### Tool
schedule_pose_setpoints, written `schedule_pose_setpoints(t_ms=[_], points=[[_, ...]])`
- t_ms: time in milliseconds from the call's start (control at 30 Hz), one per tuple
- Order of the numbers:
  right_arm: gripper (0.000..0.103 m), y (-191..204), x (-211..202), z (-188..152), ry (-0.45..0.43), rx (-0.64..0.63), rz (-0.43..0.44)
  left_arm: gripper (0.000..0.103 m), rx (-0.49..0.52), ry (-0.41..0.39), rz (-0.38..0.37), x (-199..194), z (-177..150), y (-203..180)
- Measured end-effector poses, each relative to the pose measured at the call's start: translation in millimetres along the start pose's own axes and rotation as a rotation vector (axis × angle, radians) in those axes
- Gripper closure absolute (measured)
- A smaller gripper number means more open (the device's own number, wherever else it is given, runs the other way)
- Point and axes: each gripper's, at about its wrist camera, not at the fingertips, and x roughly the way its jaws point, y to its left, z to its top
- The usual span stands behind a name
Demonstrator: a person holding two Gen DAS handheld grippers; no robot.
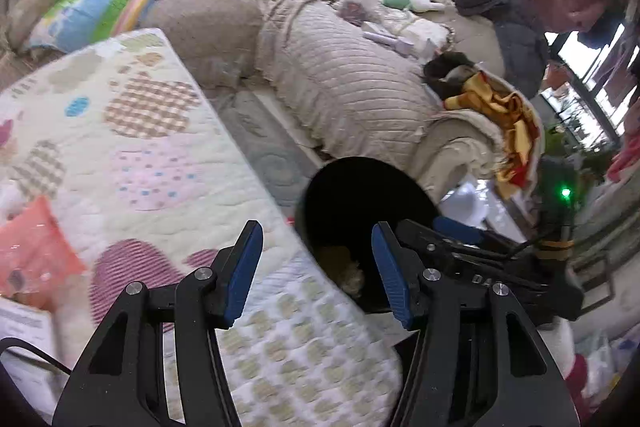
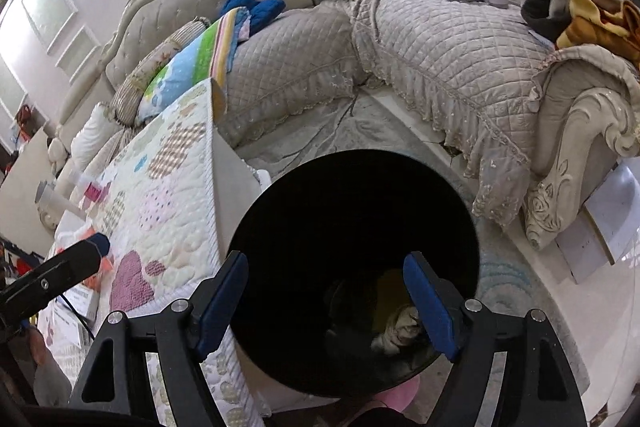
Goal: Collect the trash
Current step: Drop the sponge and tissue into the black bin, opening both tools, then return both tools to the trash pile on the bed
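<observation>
The beige quilted corner sofa [image 2: 460, 67] fills the far side of both views, strewn with cushions and oddments. In front of it stands a low desk under a cream patchwork quilted cover [image 2: 168, 187], and a pale patterned rug [image 2: 512, 279] lies between the two.

Just beside the desk's edge on the floor sits the round black waste bin [image 2: 356, 247], likely parked there so scraps can go straight from the desk into it. Crumpled pale and yellowish trash [image 2: 400, 323] already lies at its bottom.

The right tool [image 2: 326, 303] hangs directly over the bin's mouth, its blue-padded jaws spread wide with nothing between them; that placement reads as a drop just made or a reach toward the contents, though I cannot tell which. The left tool [image 1: 318, 271] is likewise wide apart and holds nothing, poised over the desk's edge with the bin beyond it, probably waiting its turn.

The right wrist view looks straight down into the bin and shows the wad clearly; the left sees the bin obliquely, only a sliver of trash. The left view alone shows an orange-pink packet [image 1: 32, 251] and white printed paper [image 1: 24, 331] near the desk's corner, possibly the next pieces to gather, plus the window side of the room.
</observation>
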Motion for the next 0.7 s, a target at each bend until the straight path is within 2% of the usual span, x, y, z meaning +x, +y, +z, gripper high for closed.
schedule_pose_setpoints(t_ms=[200, 467, 700], points=[[0.025, 28, -2, -6, 0.0, -0.063, 0.003, 0.048, 0.019, -0.021, 0.114, -16, -13, 16], [0.025, 71, -2, -14, 0.023, -0.144, 0.055, 0.048, -0.015, -0.015, 0.202, -42, -36, 50], [0.025, 115, 13, -25, 0.072, -0.231, 0.114, 0.048, -0.085, 0.003, 0.261, -59, -68, 96]])
